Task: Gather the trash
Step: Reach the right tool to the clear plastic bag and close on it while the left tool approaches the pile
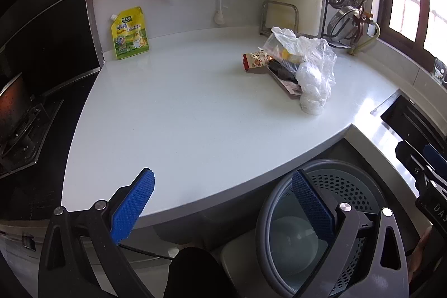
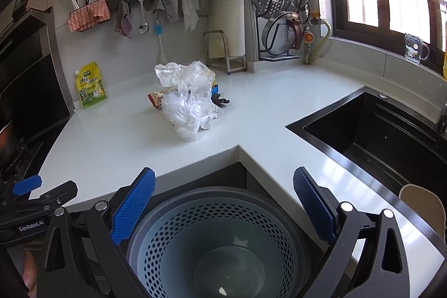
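Both the left gripper [image 1: 223, 203] and right gripper [image 2: 223, 200] hold their blue fingers [image 2: 134, 203] apart, empty, above the grey perforated bin [image 2: 212, 236]; crumpled clear plastic trash [image 2: 187, 99] lies on the white desk [image 2: 111, 136].

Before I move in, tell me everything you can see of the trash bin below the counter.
The trash bin is round and grey, with a broad smooth rim around a perforated inner basket whose wall is full of small holes. It looks like plastic. It stands upright and open, with no lid showing, on the floor in the inner corner of the white counter, below its edge. Its bottom is almost bare; only one small pale scrap lies there. Neither gripper touches it.
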Demonstrator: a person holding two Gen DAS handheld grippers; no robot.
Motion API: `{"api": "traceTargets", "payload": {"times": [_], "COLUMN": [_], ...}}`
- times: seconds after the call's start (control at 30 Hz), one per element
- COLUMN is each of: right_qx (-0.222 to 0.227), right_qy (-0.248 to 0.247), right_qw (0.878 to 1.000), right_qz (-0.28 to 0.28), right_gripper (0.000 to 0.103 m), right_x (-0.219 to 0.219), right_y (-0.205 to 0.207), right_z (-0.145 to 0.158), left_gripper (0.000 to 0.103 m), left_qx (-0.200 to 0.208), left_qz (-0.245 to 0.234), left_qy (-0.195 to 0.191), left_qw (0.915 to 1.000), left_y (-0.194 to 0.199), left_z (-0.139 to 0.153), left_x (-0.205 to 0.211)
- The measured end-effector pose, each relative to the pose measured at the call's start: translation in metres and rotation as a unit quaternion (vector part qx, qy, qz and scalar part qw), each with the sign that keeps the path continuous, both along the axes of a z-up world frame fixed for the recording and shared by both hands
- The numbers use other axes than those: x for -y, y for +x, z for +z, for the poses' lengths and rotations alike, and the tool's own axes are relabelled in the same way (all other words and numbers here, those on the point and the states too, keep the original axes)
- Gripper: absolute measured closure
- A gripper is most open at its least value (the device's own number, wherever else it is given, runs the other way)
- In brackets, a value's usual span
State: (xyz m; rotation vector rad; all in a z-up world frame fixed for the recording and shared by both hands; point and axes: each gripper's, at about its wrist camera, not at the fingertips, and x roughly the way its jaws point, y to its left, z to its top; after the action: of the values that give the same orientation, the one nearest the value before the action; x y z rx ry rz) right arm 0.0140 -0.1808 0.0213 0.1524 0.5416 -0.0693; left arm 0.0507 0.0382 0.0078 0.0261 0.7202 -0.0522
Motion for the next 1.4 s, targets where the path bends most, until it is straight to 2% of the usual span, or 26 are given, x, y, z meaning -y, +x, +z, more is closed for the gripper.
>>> {"api": "traceTargets", "payload": {"times": [0.17, 0.6, 0.9, 1.07, 1.17, 1.23, 1.3, 1.33, 1.4], "right_qx": [0.002, -0.022, -0.038, -0.033, -0.036, -0.032, -0.036, -0.04, -0.05], "right_qy": [0.0, -0.006, -0.037, -0.068, -0.069, -0.058, -0.054, -0.053, -0.051], "right_qw": [1.0, 0.999, 0.998, 0.997, 0.997, 0.998, 0.998, 0.997, 0.997], "right_qz": [0.008, 0.025, 0.028, 0.015, 0.017, 0.018, 0.022, 0.025, 0.035], "right_gripper": [0.009, 0.009, 0.009, 0.009, 0.01, 0.015, 0.035, 0.039, 0.061], "right_x": [-0.005, -0.028, -0.046, -0.052, -0.049, -0.044, -0.04, -0.039, -0.037], "right_y": [0.032, 0.137, 0.18, 0.191, 0.192, 0.189, 0.187, 0.186, 0.186], "right_z": [-0.003, -0.017, -0.025, -0.027, -0.028, -0.027, -0.026, -0.026, -0.027], "left_gripper": [0.006, 0.006, 0.006, 0.006, 0.006, 0.006, 0.006, 0.006, 0.006], "left_qx": [0.018, 0.022, 0.007, -0.001, -0.005, -0.005, -0.004, -0.004, -0.005], "left_qz": [0.017, 0.056, 0.059, 0.058, 0.054, 0.051, 0.048, 0.046, 0.041], "left_qy": [0.024, 0.021, 0.019, 0.011, 0.011, 0.012, 0.012, 0.011, 0.009], "left_qw": [0.9994, 0.9979, 0.998, 0.9983, 0.9984, 0.9986, 0.9988, 0.9989, 0.9991], "left_y": [0.024, 0.09, 0.108, 0.11, 0.11, 0.11, 0.109, 0.108, 0.108], "left_z": [0.002, -0.008, -0.022, -0.027, -0.029, -0.029, -0.028, -0.028, -0.027], "left_x": [-0.01, -0.03, -0.032, -0.031, -0.026, -0.023, -0.02, -0.018, -0.014]}}
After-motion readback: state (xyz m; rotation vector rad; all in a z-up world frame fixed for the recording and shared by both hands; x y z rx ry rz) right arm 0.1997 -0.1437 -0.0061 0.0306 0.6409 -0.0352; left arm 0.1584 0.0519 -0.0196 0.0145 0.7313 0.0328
